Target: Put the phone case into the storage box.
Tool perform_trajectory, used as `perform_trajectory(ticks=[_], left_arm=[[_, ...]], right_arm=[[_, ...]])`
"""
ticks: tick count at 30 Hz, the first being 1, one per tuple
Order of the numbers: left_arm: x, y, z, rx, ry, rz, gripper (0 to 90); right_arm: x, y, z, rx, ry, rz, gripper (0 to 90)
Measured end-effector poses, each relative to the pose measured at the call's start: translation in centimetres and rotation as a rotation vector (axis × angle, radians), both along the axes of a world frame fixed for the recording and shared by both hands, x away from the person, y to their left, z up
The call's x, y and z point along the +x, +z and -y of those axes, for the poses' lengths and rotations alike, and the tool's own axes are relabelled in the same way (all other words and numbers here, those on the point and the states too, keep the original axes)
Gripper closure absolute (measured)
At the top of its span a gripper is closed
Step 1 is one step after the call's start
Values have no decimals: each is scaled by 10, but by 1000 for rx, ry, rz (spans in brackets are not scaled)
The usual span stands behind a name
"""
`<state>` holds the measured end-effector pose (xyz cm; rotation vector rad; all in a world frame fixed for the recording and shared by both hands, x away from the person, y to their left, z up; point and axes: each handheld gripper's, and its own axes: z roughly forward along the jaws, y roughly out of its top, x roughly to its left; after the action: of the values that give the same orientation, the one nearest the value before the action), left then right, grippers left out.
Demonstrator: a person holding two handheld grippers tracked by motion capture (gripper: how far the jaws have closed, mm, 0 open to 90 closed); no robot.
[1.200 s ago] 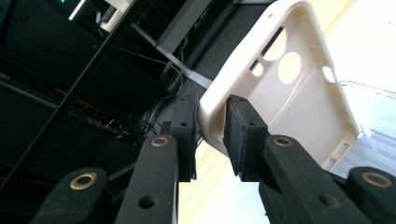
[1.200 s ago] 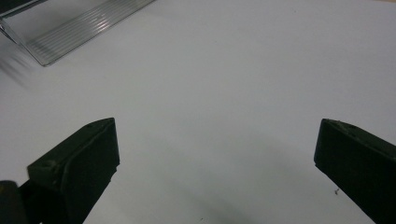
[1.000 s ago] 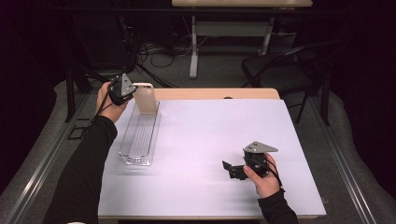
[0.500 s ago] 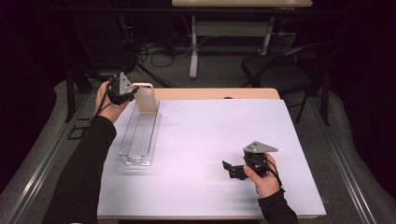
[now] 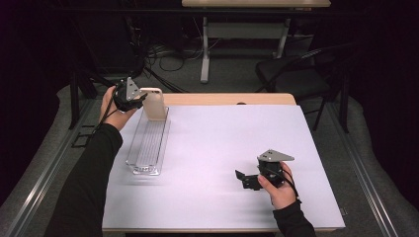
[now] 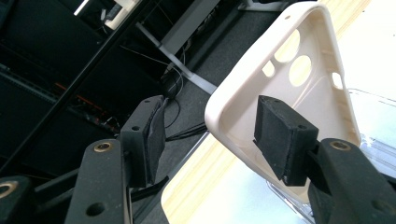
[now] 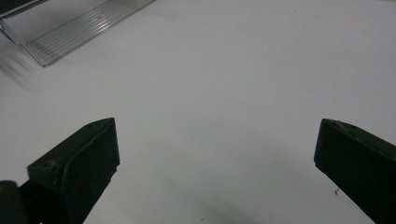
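Jaws on your left gripper (image 5: 140,98) have just been opening: the phone case (image 5: 154,104) that sat pinched between them now has only its rim between the pads, one pad inside the shell, the other standing clear of it with a gap you can see in the left gripper view. By my reading you have let it go, so the placing looks done and backing the hand away is what remains. The case (image 6: 299,84) is a cream, soft-looking shell with round camera cut-outs, standing upright at the far end of the clear ribbed tray (image 5: 147,145), open side toward your gripper. Farther right, your right gripper (image 5: 247,180) rests low over the white table (image 5: 222,143), jaws spread wide with nothing between them.
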<state>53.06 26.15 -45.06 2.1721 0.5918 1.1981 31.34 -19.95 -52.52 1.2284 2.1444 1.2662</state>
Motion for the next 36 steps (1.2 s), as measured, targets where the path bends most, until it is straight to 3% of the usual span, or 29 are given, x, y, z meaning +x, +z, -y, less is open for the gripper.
perform_trajectory(ticks=[9,12,17,24,28,36], left_arm=[[-5,4,-1,13,-3,-13,429],[-9,7,-2,-20,-7,-35,431],[-17,13,-6,-40,-13,-58,431],[-28,21,-9,-164,4,-98,426],[-31,22,-11,-222,6,-116,377],[-35,25,-14,-351,18,-256,303]], right_arm=[[-1,0,-1,0,-2,-2,0],[-1,0,0,-3,-1,5,0],[-1,1,1,-2,-6,6,0],[-2,3,2,-1,-9,13,0],[-2,3,2,-1,-10,15,0],[-1,4,3,-3,-10,15,0]])
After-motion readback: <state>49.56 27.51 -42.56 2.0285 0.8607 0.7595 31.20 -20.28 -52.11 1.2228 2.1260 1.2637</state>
